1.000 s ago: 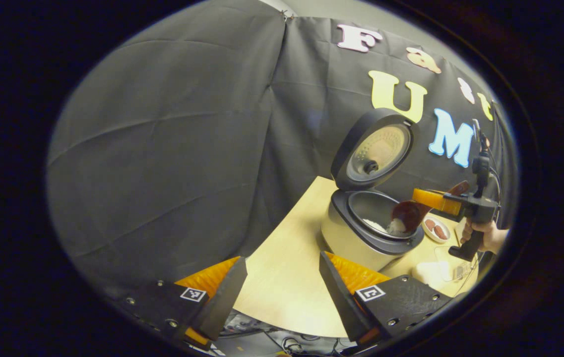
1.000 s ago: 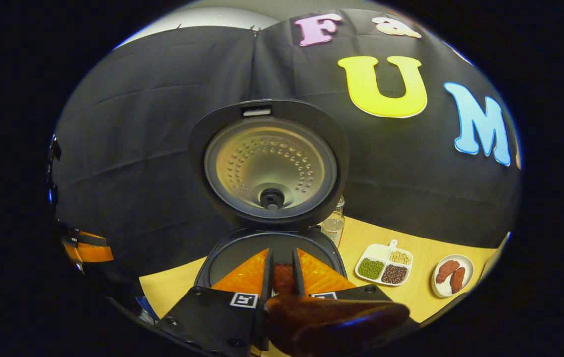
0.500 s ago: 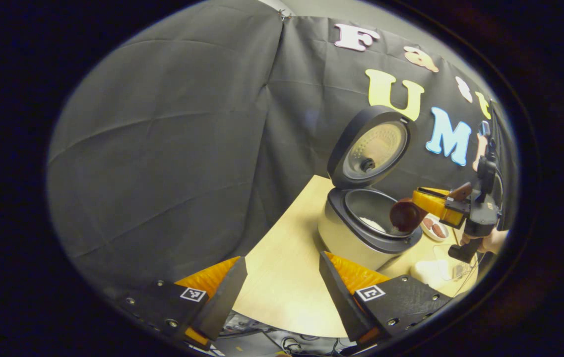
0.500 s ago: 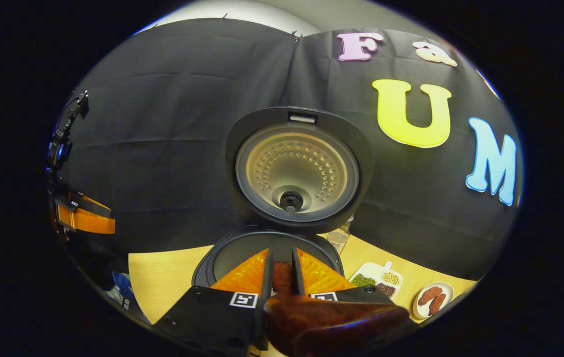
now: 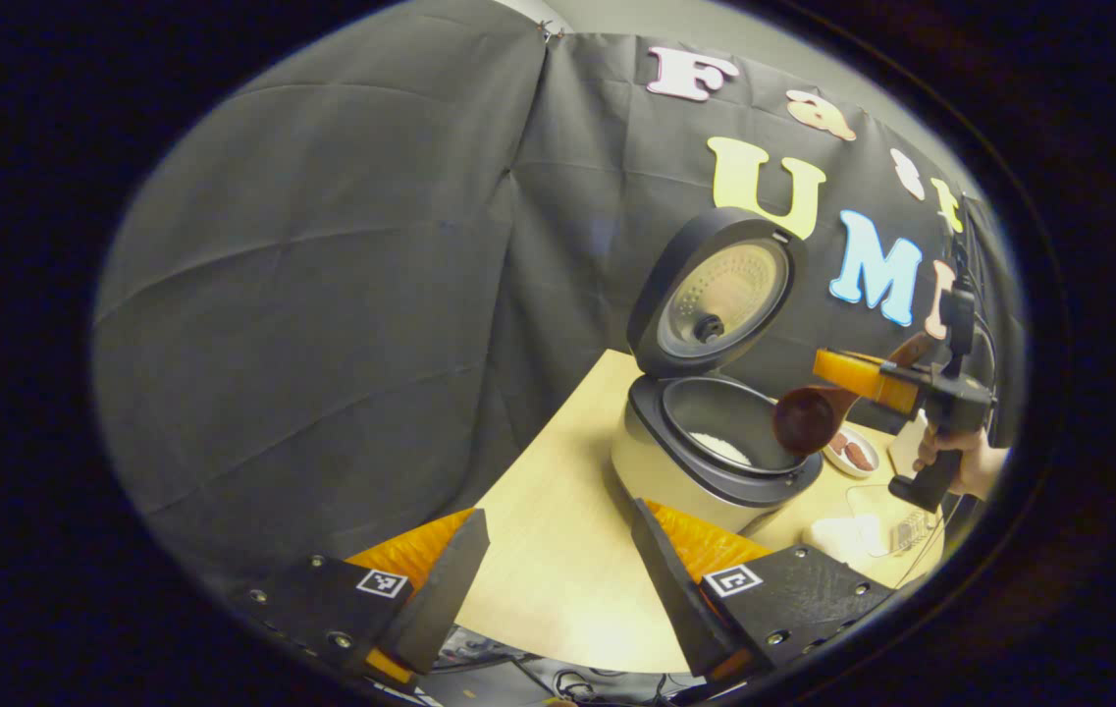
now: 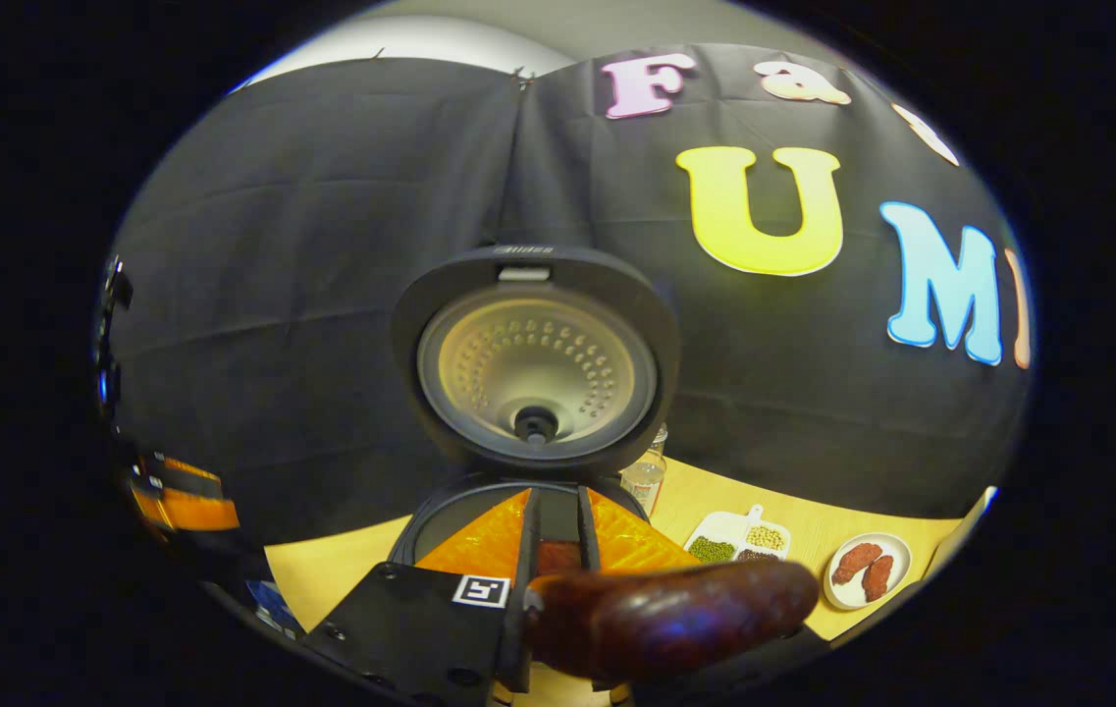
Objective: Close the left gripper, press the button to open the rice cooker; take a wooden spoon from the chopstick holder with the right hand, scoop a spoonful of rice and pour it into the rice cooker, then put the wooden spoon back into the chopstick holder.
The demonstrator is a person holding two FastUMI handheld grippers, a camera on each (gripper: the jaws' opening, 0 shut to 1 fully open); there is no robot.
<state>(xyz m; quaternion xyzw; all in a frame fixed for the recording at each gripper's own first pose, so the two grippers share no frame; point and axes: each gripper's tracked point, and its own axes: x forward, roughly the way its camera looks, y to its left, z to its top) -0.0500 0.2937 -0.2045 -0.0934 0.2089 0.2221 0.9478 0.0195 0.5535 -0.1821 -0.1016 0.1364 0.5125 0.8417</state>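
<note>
Wooden spoon (image 5: 810,417), stiff, light, probably slick-varnished, is pinched mid-handle between the right gripper (image 5: 862,378) jaws, bowl ahead over the open rice cooker (image 5: 705,452); left gripper (image 5: 553,565) jaws gape wide, empty.

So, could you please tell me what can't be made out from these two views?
- Wooden spoon bowl: right gripper view, hidden behind the right gripper.
- Rice cooker front button: left gripper view, turned away.
- Clear container: left gripper view, cut off at the edge.
</note>
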